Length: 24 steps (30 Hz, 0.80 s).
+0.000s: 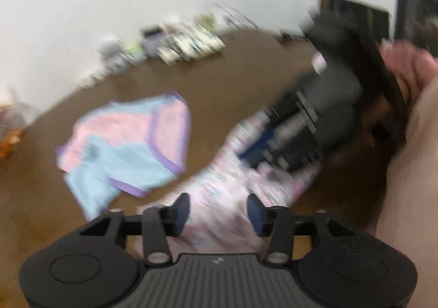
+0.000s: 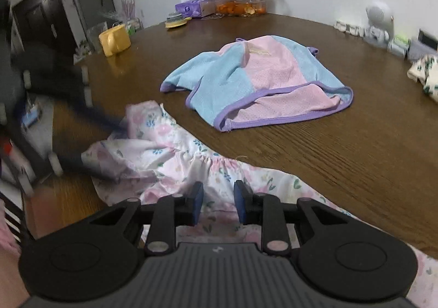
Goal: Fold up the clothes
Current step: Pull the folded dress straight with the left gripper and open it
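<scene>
Over brown table, both grippers gape above floral garment.

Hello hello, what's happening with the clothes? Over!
Left hand-held gripper open above floral garment. Right hand-held gripper partly open, fabric between pads, grip unclear. Pink-blue top lies unfolded on table. Nothing blocking.

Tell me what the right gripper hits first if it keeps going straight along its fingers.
Most likely the floral garment, which lies directly ahead of the right gripper and under its parted fingers. The pink and blue top lies farther along on the wooden table. Depth is hard to judge through the fisheye.
</scene>
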Available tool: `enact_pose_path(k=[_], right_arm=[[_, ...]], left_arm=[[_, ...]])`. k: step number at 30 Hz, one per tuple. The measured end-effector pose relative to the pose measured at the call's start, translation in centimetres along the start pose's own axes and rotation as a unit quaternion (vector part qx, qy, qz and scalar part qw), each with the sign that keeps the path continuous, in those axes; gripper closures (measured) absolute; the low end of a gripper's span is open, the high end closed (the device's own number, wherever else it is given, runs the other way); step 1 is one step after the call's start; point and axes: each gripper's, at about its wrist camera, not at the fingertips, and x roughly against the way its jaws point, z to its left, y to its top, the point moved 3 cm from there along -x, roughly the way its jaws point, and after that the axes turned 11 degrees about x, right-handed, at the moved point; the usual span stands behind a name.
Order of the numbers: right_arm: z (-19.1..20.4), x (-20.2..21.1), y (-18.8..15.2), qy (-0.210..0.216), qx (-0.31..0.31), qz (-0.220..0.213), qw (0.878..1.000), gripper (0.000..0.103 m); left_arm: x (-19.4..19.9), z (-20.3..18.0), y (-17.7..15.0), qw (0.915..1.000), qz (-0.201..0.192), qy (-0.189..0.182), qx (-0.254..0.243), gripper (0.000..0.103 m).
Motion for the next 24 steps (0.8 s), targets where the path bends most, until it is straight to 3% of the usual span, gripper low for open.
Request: enact_pose_path(k=[2, 5, 7, 9, 17, 21, 24], right_arm=[[0.2, 0.1, 0.0, -0.005, 0.006, 0.001, 1.0, 0.078], [0.5, 0.1, -0.1, -0.012, 0.014, 0.0, 1.0, 0.078], [0.7, 0.2, -0.2, -0.018, 0.019, -0.003, 1.0, 0.078], [0.7, 0.3, -0.3, -0.024, 0.021, -0.006, 0.999, 0.078], [-1.1, 1.1, -1.6, -0.059, 0.014, -0.014, 0.998, 0.078], [-2.7, 1.5, -1.5, -0.062, -0.015, -0.015, 0.998, 0.077], [-2.8, 3.9, -1.6, -0.055, -0.023, -0.048, 0.997, 0.074]], left_arm=[[0.3, 0.8, 0.9, 0.9996, -0.016, 0.017, 0.015, 0.051], [-1.9, 0.8, 1.1, 0.9991, 0.009, 0.038, 0.014, 0.056], [-3.7, 0.6, 0.5, 0.9983, 0.039, 0.042, 0.009, 0.075], [-5.2, 0.3, -0.3, 0.9969, 0.064, 0.046, 0.005, 0.074], [-7.5, -0.7, -0.4, 0.997, 0.053, 0.054, 0.016, 0.071], [-8.0, -0.6, 0.4, 0.9969, 0.055, 0.054, 0.017, 0.06], [-8.1, -0.2, 1.0, 0.9964, 0.062, 0.05, 0.031, 0.062]])
